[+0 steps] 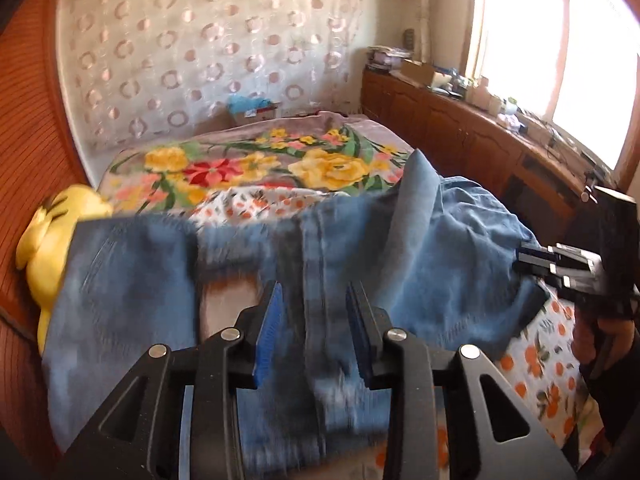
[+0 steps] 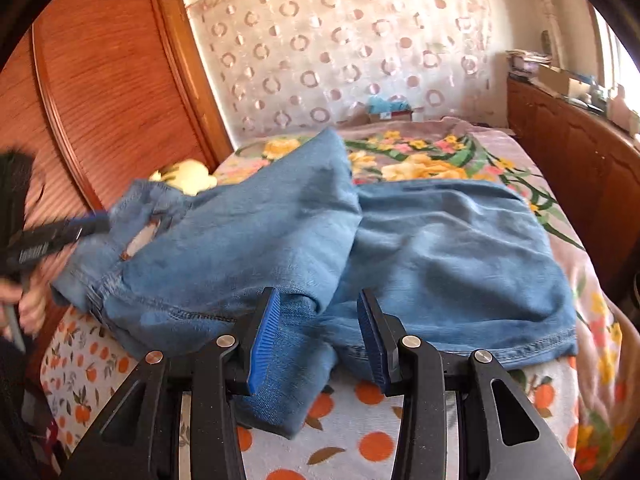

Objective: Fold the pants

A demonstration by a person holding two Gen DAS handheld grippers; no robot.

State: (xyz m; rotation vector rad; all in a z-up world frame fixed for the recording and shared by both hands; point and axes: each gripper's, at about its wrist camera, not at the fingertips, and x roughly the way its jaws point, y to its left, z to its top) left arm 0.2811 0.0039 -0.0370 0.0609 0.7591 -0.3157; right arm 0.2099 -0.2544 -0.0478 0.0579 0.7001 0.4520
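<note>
Blue denim pants lie crumpled across the bed, one part folded over and peaking near the middle; they also fill the left wrist view. My left gripper is open, its blue pads on either side of the waistband seam, the image blurred. It also shows in the right wrist view at the pants' left end. My right gripper is open, its pads astride a fold at the pants' near edge. It also shows in the left wrist view at the pants' right edge.
The bed has an orange-print sheet and a floral blanket. A yellow plush toy lies by the wooden headboard. A wooden cabinet with clutter runs under the window on the right.
</note>
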